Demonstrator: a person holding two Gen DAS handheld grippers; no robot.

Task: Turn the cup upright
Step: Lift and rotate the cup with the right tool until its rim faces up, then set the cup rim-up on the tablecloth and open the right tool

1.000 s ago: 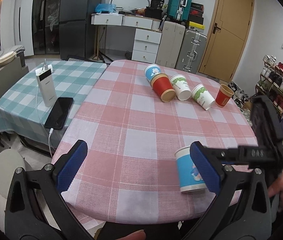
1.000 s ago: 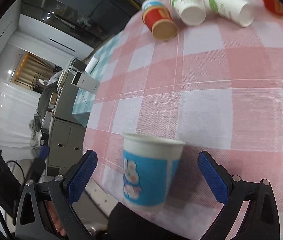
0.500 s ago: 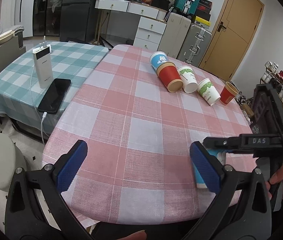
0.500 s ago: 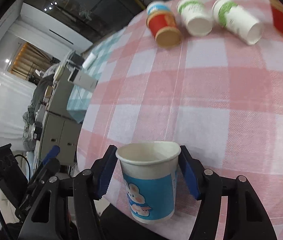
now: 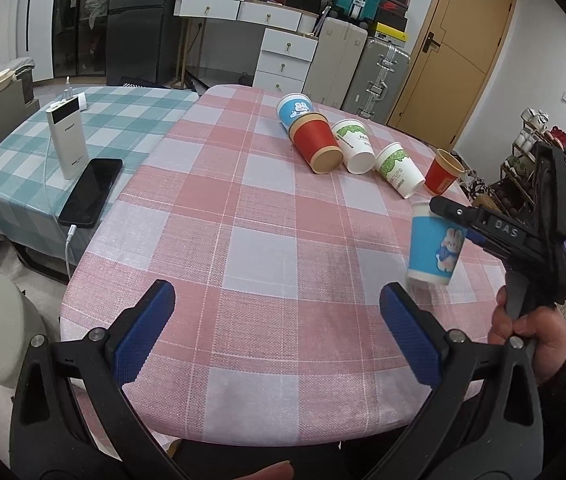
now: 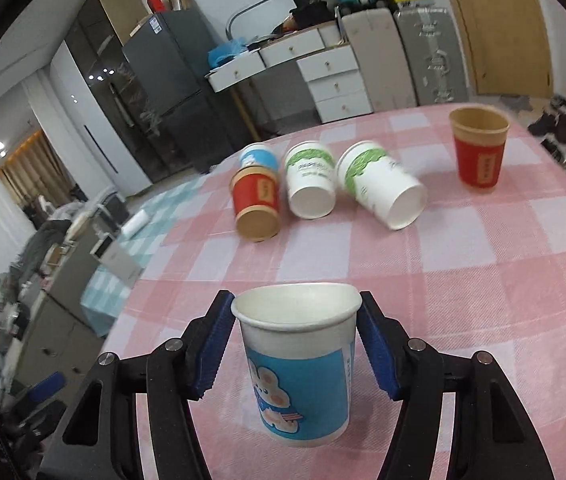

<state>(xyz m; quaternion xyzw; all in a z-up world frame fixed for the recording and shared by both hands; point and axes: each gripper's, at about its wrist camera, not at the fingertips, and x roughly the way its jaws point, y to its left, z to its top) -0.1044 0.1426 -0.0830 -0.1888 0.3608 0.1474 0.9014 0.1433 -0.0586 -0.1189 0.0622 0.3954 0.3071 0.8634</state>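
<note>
My right gripper (image 6: 297, 344) is shut on a blue and white rabbit cup (image 6: 297, 364) and holds it upright, mouth up, just above the pink checked table (image 6: 463, 280). The same cup (image 5: 435, 246) shows in the left wrist view at the right, clamped by the right gripper (image 5: 449, 216). My left gripper (image 5: 277, 334) is open and empty over the table's near edge. Farther back, a blue cup (image 6: 259, 158), a red cup (image 6: 255, 208) and two green and white cups (image 6: 310, 184) (image 6: 383, 190) lie on their sides. A red cup (image 6: 479, 152) stands upright at the right.
A phone (image 5: 91, 190) and a white power bank (image 5: 66, 138) sit on the teal checked table (image 5: 15, 160) at the left. Drawers (image 5: 283, 60), suitcases (image 5: 383, 76) and a door (image 5: 459, 44) stand beyond the table. A shoe rack (image 5: 543, 152) is at the right.
My right gripper closed on the blue rabbit cup, lifted it and moved it toward the far right of the table. The left gripper stayed open and pulled back a little.
</note>
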